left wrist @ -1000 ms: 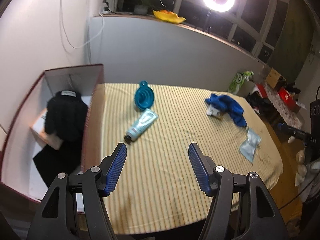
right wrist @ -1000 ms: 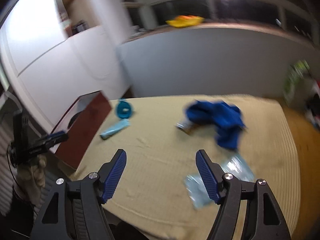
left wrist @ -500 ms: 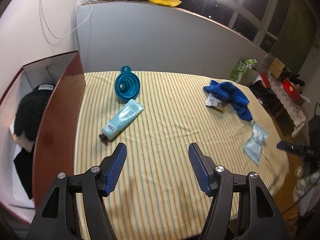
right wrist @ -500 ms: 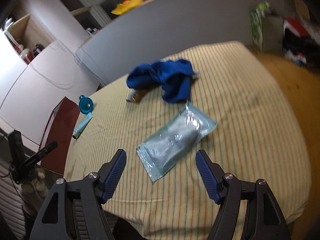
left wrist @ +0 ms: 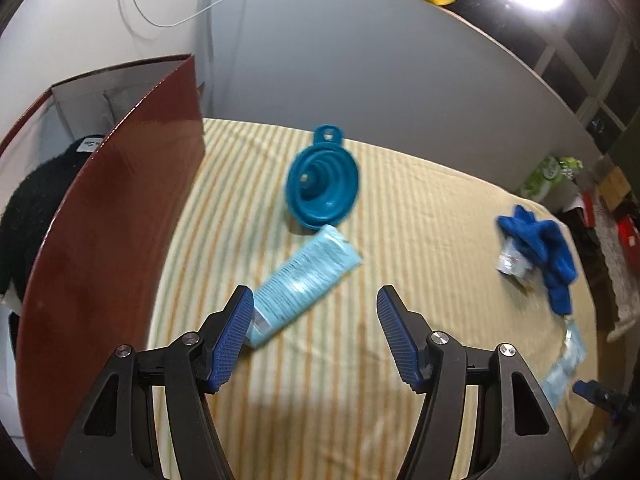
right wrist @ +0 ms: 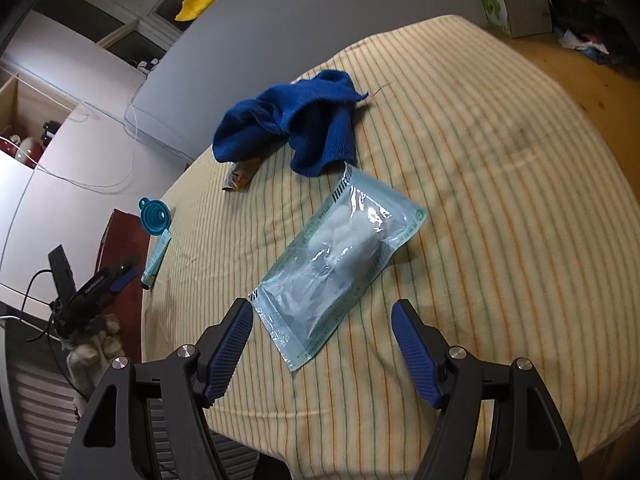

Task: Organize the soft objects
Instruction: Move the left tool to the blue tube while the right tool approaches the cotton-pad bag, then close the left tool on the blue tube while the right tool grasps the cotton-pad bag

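Right gripper (right wrist: 322,344) fingers apart over the sealed soft pouch (right wrist: 340,260) near the bench's front edge: drop straight, pinch its padded middle, not the slippery film; left gripper (left wrist: 312,334) apart, empty.

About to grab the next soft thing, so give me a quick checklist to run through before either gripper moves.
1. Right gripper open, empty: ok.
2. Plastic pouch lies flat just ahead of the right gripper: ok.
3. Pouch clear of the blue cloth: cannot tell, their ends meet.
4. Left gripper open, empty: ok.
5. Tube centred between the left fingers: not ok, it sits by the left finger.
6. Room left in the box: cannot tell.
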`<state>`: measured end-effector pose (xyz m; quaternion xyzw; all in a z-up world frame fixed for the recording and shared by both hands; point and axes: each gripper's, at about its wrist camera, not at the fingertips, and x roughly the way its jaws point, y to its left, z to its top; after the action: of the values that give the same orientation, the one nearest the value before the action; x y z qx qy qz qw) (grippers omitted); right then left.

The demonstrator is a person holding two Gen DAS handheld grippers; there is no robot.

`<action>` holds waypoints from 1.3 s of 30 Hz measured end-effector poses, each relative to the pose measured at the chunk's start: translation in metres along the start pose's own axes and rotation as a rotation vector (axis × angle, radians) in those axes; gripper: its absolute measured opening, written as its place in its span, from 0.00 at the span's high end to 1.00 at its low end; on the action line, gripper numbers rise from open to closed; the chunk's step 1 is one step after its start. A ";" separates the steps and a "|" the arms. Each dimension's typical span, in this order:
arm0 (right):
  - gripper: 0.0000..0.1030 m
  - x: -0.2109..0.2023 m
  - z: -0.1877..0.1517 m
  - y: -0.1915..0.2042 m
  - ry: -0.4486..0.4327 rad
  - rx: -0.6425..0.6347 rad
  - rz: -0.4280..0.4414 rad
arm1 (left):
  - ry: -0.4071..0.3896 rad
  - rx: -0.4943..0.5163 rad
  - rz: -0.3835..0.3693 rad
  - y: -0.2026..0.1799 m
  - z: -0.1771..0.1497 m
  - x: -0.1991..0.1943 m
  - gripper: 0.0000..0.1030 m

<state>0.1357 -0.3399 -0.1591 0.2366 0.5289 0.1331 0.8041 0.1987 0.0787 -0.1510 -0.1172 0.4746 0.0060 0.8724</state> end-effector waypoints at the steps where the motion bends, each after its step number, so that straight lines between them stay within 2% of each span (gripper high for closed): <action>1: 0.34 0.002 0.001 0.001 0.002 -0.005 -0.005 | 0.005 0.006 0.017 0.000 0.000 0.004 0.38; 6: 0.34 0.011 0.007 0.006 0.017 -0.008 -0.016 | 0.027 0.045 0.067 0.000 0.002 0.016 0.38; 10: 0.34 0.018 0.013 0.008 0.032 -0.001 -0.021 | 0.061 0.048 0.063 0.005 0.002 0.026 0.38; 18: 0.34 0.032 0.034 0.020 0.046 -0.013 -0.055 | 0.073 0.090 0.040 0.004 -0.005 0.024 0.38; 21: 0.34 0.039 0.046 0.031 0.041 -0.048 -0.107 | 0.072 0.117 0.049 0.000 -0.007 0.024 0.38; 25: 0.34 0.050 0.051 0.054 0.034 -0.170 -0.220 | 0.059 0.138 0.099 -0.003 -0.006 0.026 0.38; 30: 0.34 0.064 0.044 0.071 0.055 -0.309 -0.324 | 0.051 0.156 0.097 -0.007 0.000 0.030 0.39; 31: 0.34 0.066 0.041 0.073 0.058 -0.339 -0.344 | 0.045 0.161 0.092 -0.008 0.000 0.029 0.40; 33: 0.34 0.069 0.037 0.073 0.067 -0.382 -0.375 | 0.036 0.175 0.086 -0.010 -0.002 0.027 0.53; 35: 0.38 0.067 0.032 0.070 0.070 -0.417 -0.395 | 0.036 0.193 0.085 -0.016 -0.004 0.024 0.61; 37: 0.43 0.064 0.031 0.067 0.071 -0.438 -0.410 | 0.041 0.206 0.083 -0.020 -0.008 0.022 0.63; 39: 0.44 0.062 0.032 0.064 0.076 -0.438 -0.408 | 0.028 0.222 0.102 -0.022 -0.007 0.019 0.63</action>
<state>0.1919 -0.2647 -0.1641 -0.0589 0.5537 0.0886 0.8259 0.2061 0.0541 -0.1664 0.0044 0.4897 -0.0041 0.8719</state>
